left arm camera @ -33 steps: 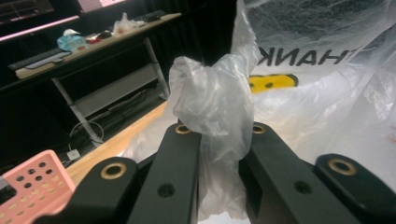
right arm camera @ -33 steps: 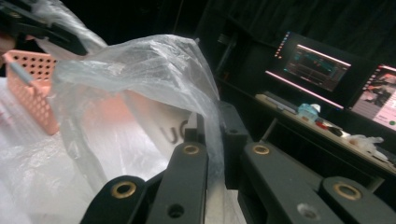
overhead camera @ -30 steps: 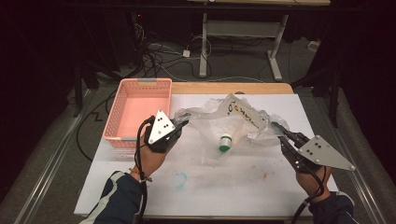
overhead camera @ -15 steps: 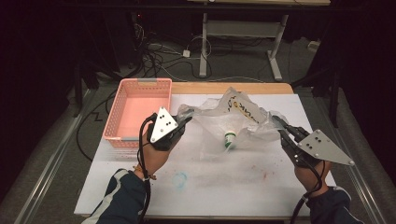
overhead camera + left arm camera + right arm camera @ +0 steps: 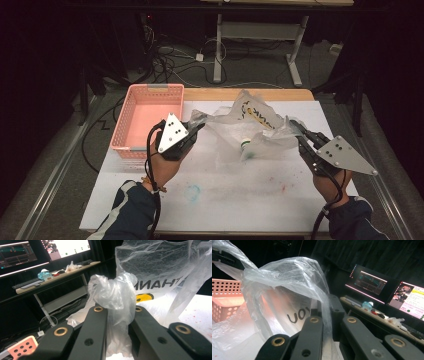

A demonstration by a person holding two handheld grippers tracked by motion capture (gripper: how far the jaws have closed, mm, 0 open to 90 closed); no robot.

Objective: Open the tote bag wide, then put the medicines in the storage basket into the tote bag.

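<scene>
Two grippers work over your table [image 5: 210, 200], a white surface with faint red and teal smudges near you and a strip of bare wood along its far edge. Your left gripper [image 5: 196, 127] is clenched on a bunched handle of the clear plastic bag [image 5: 252, 122]; your right gripper [image 5: 294, 127] pinches the bag's opposite edge. The bag hangs stretched between them, mid-table toward the far side. At far left sits a pink basket [image 5: 150, 120]. Beyond, cables [image 5: 175, 65] trail across the dark floor below a desk frame [image 5: 260, 35].
</scene>
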